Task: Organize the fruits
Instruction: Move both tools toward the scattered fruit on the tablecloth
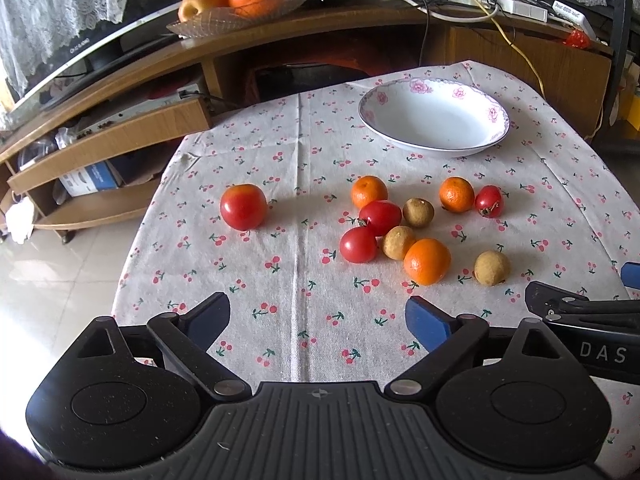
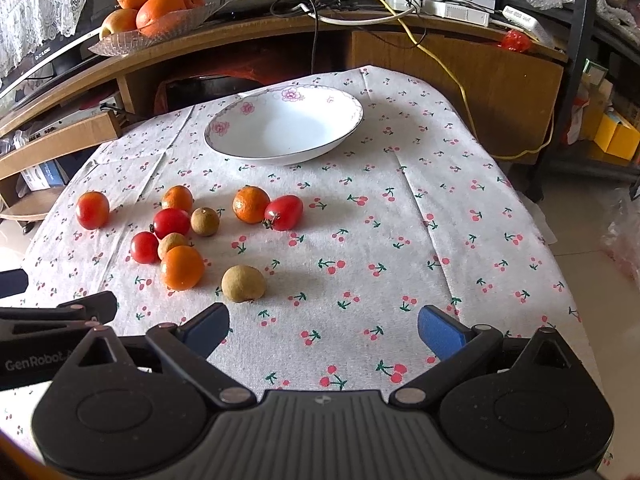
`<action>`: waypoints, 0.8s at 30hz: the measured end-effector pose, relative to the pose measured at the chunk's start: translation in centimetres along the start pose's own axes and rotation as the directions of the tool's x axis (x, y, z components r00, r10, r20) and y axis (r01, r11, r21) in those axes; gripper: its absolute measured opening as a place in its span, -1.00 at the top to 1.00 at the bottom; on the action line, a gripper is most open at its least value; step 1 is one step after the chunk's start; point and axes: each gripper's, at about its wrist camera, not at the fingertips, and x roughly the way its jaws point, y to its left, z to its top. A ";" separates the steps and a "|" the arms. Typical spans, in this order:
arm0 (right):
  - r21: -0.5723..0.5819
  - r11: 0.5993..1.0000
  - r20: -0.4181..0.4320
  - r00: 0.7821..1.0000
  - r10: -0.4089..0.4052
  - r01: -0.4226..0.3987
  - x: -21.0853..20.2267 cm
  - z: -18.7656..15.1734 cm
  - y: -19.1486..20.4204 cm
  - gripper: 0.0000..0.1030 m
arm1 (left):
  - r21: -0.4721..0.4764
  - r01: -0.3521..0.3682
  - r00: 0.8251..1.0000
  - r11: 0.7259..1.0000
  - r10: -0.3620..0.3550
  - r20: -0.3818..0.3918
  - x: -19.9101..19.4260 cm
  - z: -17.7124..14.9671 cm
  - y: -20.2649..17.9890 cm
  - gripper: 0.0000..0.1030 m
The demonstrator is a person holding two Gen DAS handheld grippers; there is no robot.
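While both tools hover low over the near edge of the cherry-print tablecloth (image 2: 400,240), nothing held: left gripper (image 1: 318,314) with blue pads spread wide apart, right gripper (image 2: 323,326) likewise wide apart, neither touching any fruit.

Fruit loose on the cloth, all short of the empty floral-rimmed white bowl (image 1: 434,118) at the far side. Count: three small oranges, four red tomatoes, three brown longans.
- Largest tomato (image 1: 243,206) alone, well apart to the left of the cluster.
- Tight cluster at centre: near orange (image 1: 427,261) touching a longan (image 1: 398,242), which touches two tomatoes (image 1: 380,217) and (image 1: 358,244); second longan (image 1: 418,212) and far orange (image 1: 369,191) just beside.
- Separate pair: orange (image 2: 251,204) touching an oblong tomato (image 2: 283,212).
- Lone longan (image 2: 243,283), nearest the right gripper, clear on all sides.

Handling judgement: all light and round, likely to roll if nudged. Tomatoes smooth-skinned, soft, easily bruised or split, so gentle closure across the widest part. Oranges firmer, pebbled peel, better grip. Longans small, thin brittle shell, light squeeze only. Best first pick probably the lone longan or the lone tomato, approached from above with pads straddling the equator; cluster members risk shoving neighbours.

Background fruit dish (image 2: 152,36) on the wooden shelf judged not part of the task.
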 end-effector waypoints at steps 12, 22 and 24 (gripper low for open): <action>-0.018 1.000 -0.022 1.000 0.003 -0.003 0.8 0.1 0.3 -0.92 | 0.003 -0.003 1.000 1.000 0.003 -0.019 0.6 0.0 -0.2 -0.86; -0.044 0.999 -0.023 1.000 0.006 -0.007 1.5 0.7 0.9 -0.90 | -0.003 -0.014 1.000 1.000 0.014 -0.026 1.3 0.3 0.2 -0.85; -0.053 0.999 -0.021 1.000 0.011 -0.012 1.6 0.8 1.0 -0.87 | -0.003 -0.017 0.999 1.000 0.017 -0.028 1.5 0.4 0.2 -0.85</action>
